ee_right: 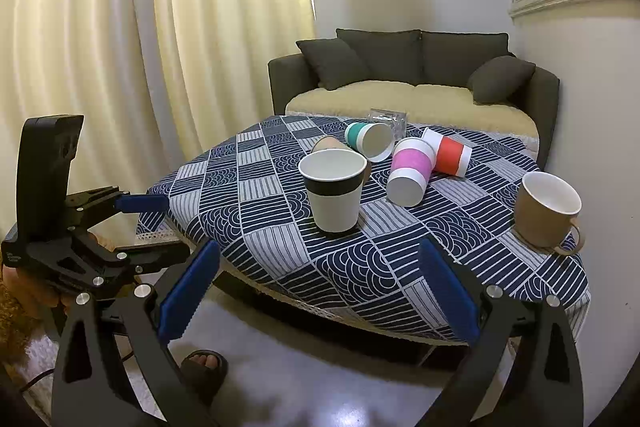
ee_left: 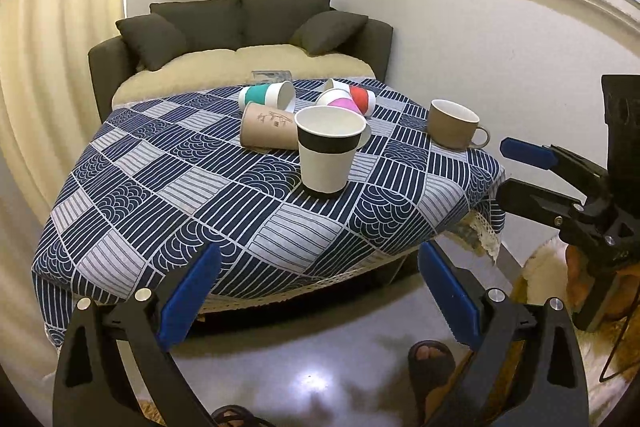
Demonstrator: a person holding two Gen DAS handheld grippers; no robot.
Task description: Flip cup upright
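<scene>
- Left gripper point(ee_left: 318, 301): black frame with blue-padded fingers point(ee_left: 188, 301), spread wide and holding nothing, hanging short of the near edge of the table under the blue-and-white patterned cloth point(ee_left: 132, 227).
- Kraft-brown paper cup with a line drawing point(ee_left: 266, 131): lying on its side, ahead and slightly left of the left fingers' gap, touching the upright cup.
- Teal-banded white paper cup point(ee_left: 266, 95): on its side just behind the brown one, its mouth turned toward the right.
- White paper cup with a black band point(ee_right: 334, 193): standing upright, mouth up, straight ahead of the gap between both pairs of fingers.
- Pink-banded white paper cup point(ee_right: 410, 173): on its side, its base toward the right wrist camera.
- Red-banded white paper cup point(ee_right: 450, 155): on its side, just beside the pink one.
- Tan ceramic mug with a white interior point(ee_right: 546, 209): upright, ahead of the right finger of each gripper.
- Right gripper point(ee_right: 318, 301): blue pads point(ee_right: 448, 293) fully parted, empty, held before the table edge.
</scene>
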